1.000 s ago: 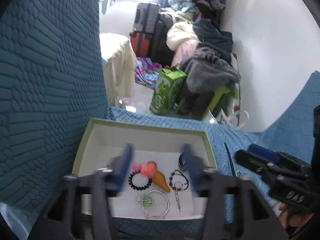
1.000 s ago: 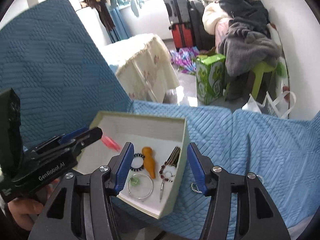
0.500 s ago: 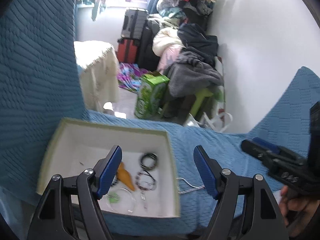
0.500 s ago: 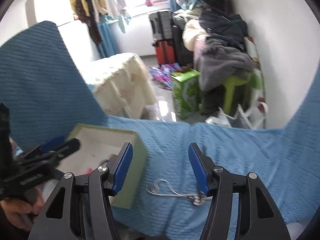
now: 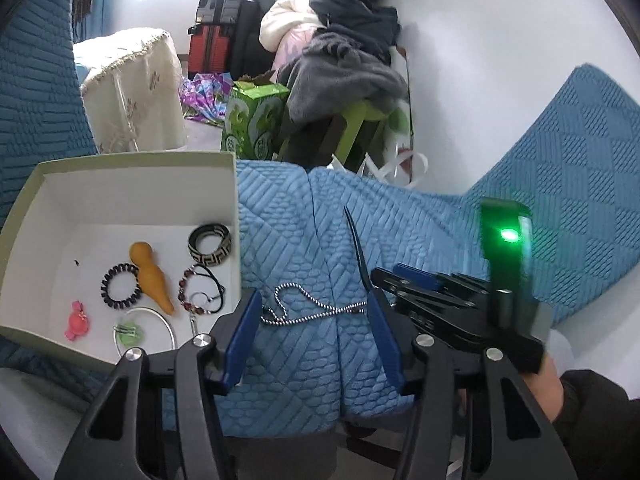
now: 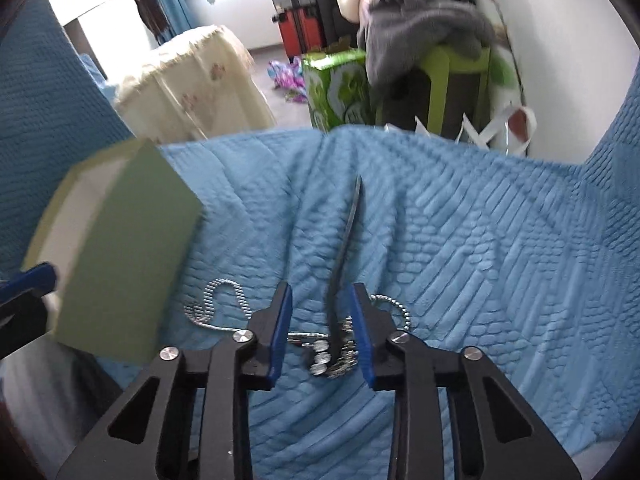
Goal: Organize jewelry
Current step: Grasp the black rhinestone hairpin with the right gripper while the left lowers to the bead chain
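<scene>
**Jewellery on quilted blue cover: box, chain, two grippers**

1. Shallow pale-green cardboard box with white interior: left half of the left wrist view, resting on the textured blue quilted cover. In the right wrist view its green outer wall fills the left middle of the frame.

2. Box contents, lower part of the interior in the left wrist view:
- black-and-cream patterned bangle, nearest the right wall;
- orange gourd-shaped pendant, centre;
- black coiled hair tie, just beside the pendant on its left;
- dark red beaded bracelet with black cord, below the bangle;
- thin silver hoop bangle with a green charm, lower centre;
- small pink flower-shaped clip, lower left, apart from the rest.

3. Silver ball-link chain necklace: loose on the cover outside the box, just beside its right wall. In the right wrist view its loops lie left of centre and its bunched end sits between the gripper's jaws.

4. Long thin black curved strip: on the cover, running up from the chain toward the frame centre.

5. Left gripper: blue-padded jaws spread wide, empty, with the chain between the tips.

6. Right gripper: jaws at a narrow gap, straddling the chain's bunched end and the strip's lower end; whether the pads touch either cannot be told.
</scene>
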Available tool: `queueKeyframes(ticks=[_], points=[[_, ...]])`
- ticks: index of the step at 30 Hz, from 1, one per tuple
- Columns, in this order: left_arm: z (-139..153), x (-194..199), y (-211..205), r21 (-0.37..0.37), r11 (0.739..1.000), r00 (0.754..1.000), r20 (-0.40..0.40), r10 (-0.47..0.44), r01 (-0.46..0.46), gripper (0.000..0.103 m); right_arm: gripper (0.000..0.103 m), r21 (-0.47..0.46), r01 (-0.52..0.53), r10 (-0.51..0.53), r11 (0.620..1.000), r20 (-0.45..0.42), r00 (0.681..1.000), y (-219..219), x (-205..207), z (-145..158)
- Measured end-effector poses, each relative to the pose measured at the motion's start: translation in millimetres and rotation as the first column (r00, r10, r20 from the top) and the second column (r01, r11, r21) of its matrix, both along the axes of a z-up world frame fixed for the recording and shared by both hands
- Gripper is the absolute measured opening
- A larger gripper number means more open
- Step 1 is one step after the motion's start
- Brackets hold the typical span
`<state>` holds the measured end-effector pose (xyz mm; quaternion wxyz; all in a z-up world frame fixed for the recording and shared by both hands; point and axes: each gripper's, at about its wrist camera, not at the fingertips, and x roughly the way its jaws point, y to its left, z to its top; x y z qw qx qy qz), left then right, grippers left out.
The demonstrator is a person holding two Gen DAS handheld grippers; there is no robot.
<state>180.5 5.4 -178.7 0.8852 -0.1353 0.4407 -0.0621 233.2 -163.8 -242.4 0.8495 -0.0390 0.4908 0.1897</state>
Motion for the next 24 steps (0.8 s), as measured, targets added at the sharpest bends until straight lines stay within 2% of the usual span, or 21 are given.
queueKeyframes(ticks=[2,6,7,9,10,11,13,15,18,24], points=[[-3.9,3.9,-6.9,-0.007,1.000,1.000,-0.002,-0.014,0.014,0.052,0.021,-0.006,-0.010,0.009,1.000,-0.022,1.000,-0.7,7.9,-12.7],[-12.5,9.4,-13.6,-0.035,0.999,0.999,-0.022,-0.027,0.026,0.035,0.021,0.047,-0.021,0.024,0.999,-0.060,0.998,-4.5,17.5,-28.5],[-14.1,11.3,-15.9,-0.038,0.999,0.999,-0.025,-0.032,0.031,0.034,0.021,0.059,-0.018,0.021,0.998,-0.063,0.998,-5.9,18.5,-32.2],[-16.5,13.7,-19.5,-0.048,0.998,0.998,-0.025,-0.049,0.048,0.034,0.020,0.047,-0.045,0.047,0.998,-0.041,0.998,-2.0,18.3,-32.3],[-18.0,15.7,-22.5,-0.041,0.998,0.998,-0.026,-0.058,0.057,0.034,0.018,0.034,-0.059,0.060,0.998,-0.033,0.998,0.5,18.7,-33.3],[-20.2,17.9,-26.3,-0.040,0.996,0.997,-0.027,-0.075,0.074,0.034,0.011,0.011,-0.071,0.071,0.997,-0.025,0.997,3.1,17.6,-34.1],[-23.6,21.1,-30.5,-0.033,0.996,0.996,-0.034,-0.088,0.087,0.034,0.009,-0.033,-0.088,0.088,0.996,-0.013,0.996,8.1,14.0,-31.5],[-27.2,24.4,-35.9,-0.032,0.994,0.994,-0.036,-0.103,0.102,0.034,0.007,0.001,-0.090,0.090,0.996,-0.016,0.996,5.4,10.7,-26.8],[-32.5,26.5,-43.0,-0.026,0.992,0.991,-0.046,-0.127,0.126,0.034,0.007,-0.009,-0.085,0.085,0.996,0.019,0.996,-0.1,4.1,-11.0],[-43.1,31.7,-62.6,0.008,0.979,0.978,-0.060,-0.201,0.201,0.034,0.007,0.016,-0.012,0.012,1.000,0.028,1.000,-30.6,-11.9,10.6]])
